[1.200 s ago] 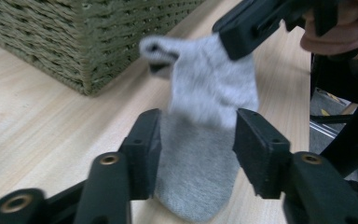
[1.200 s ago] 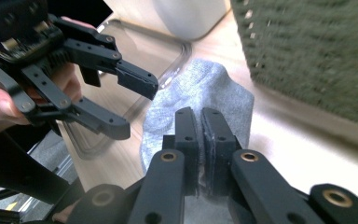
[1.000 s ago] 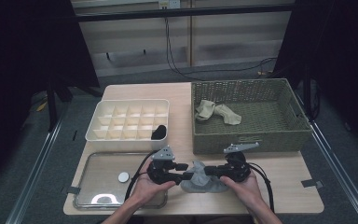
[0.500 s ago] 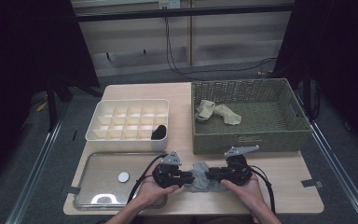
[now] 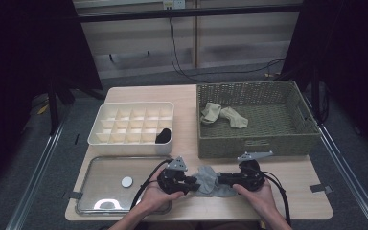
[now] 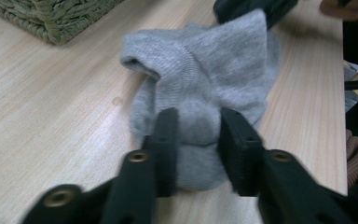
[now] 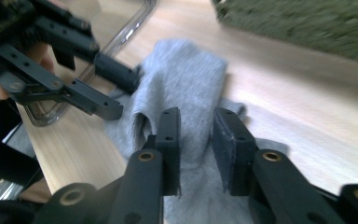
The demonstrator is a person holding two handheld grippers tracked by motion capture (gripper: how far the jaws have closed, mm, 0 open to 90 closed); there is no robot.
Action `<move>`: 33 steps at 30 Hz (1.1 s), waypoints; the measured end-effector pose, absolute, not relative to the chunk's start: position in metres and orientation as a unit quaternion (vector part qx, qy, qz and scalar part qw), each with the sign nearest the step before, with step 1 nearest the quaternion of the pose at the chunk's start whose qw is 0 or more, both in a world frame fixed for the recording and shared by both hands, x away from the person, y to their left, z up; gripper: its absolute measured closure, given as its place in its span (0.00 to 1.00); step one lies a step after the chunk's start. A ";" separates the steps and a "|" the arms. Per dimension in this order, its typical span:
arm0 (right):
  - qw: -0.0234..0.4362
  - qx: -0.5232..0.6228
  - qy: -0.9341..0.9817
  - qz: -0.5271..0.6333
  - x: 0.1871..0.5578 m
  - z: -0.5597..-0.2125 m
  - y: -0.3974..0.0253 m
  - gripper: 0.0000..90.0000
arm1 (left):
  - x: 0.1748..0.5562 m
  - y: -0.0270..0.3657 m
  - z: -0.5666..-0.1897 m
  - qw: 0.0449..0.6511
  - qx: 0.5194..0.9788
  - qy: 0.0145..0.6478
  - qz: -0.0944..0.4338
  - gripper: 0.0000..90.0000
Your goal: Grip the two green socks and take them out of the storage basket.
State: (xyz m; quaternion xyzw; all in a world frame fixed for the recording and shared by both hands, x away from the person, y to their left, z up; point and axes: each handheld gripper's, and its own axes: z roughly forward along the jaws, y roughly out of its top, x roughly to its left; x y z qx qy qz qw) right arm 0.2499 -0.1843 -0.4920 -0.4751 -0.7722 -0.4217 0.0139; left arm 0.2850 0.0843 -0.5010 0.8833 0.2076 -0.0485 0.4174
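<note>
No legible writing. Left gripper (image 6: 193, 140) is clamping a soft grey knit sock (image 6: 205, 88). Right gripper (image 7: 196, 140) is clamping its other end on the wood-grain desk (image 5: 187, 110).

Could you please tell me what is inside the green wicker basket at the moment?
Inside the green wicker basket lie beige socks, loosely heaped near its back left corner. The rest of the floor looks bare, though the near wall hides the strip just behind it.

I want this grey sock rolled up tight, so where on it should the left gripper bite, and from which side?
Grip the grey sock at its rounded, bunched end facing the left gripper, coming in low along the table from the person's left. That bulge already sits between the fingers; the far end is flatter and looser.
</note>
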 end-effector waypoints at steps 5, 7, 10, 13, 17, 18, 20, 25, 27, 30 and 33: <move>0.007 -0.468 -0.784 -0.409 0.250 -0.496 -0.176 0.77 | 0.283 0.083 -0.501 0.416 0.884 0.209 -0.044 0.69; 0.003 -0.461 -0.794 -0.396 0.249 -0.499 -0.172 0.82 | 0.283 0.083 -0.501 0.413 0.886 0.207 -0.040 0.71; -0.004 -0.462 -0.795 -0.394 0.249 -0.500 -0.170 0.90 | 0.284 0.083 -0.501 0.409 0.887 0.211 -0.029 0.80; -0.003 -0.465 -0.792 -0.395 0.249 -0.499 -0.171 0.96 | 0.284 0.084 -0.501 0.401 0.892 0.205 -0.021 0.93; -0.004 -0.466 -0.786 -0.407 0.249 -0.496 -0.175 0.97 | 0.285 0.084 -0.501 0.404 0.891 0.205 -0.034 1.00; -0.003 -0.470 -0.783 -0.407 0.249 -0.495 -0.176 0.97 | 0.285 0.084 -0.501 0.410 0.888 0.208 -0.034 1.00; -0.007 -0.470 -0.781 -0.412 0.248 -0.493 -0.178 0.97 | 0.286 0.086 -0.500 0.408 0.888 0.208 -0.036 1.00; -0.023 -0.475 -0.770 -0.425 0.246 -0.485 -0.189 0.96 | 0.286 0.086 -0.499 0.409 0.888 0.207 -0.037 1.00; -0.027 -0.476 -0.765 -0.432 0.245 -0.482 -0.193 0.95 | 0.286 0.086 -0.500 0.406 0.889 0.209 -0.035 1.00; -0.029 -0.482 -0.758 -0.440 0.244 -0.477 -0.198 0.94 | 0.286 0.085 -0.501 0.409 0.887 0.212 -0.036 1.00; -0.030 -0.479 -0.757 -0.443 0.245 -0.476 -0.199 0.95 | 0.286 0.085 -0.502 0.409 0.887 0.212 -0.036 1.00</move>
